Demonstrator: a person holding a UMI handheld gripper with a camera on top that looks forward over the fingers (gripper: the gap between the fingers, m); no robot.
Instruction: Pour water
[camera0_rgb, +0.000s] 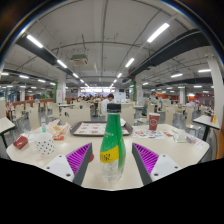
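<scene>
Claw (111, 158) grips a clear bottle (111, 140) w/ green-yellow label & dark cap, both purple pads (80, 157) pressed on its sides; it's held upright, prob. so nothing spills before pouring. Just beyond, at the round white bench's (170, 156) left edge, a patterned white cup (45, 147), likely the target. Further back, trays (90, 128) mid-bench, then a busy hall.

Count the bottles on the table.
1. The green bottle stands upright between the fingers of the hand-held gripper, on the round table. Others may be hidden among the clutter.
</scene>
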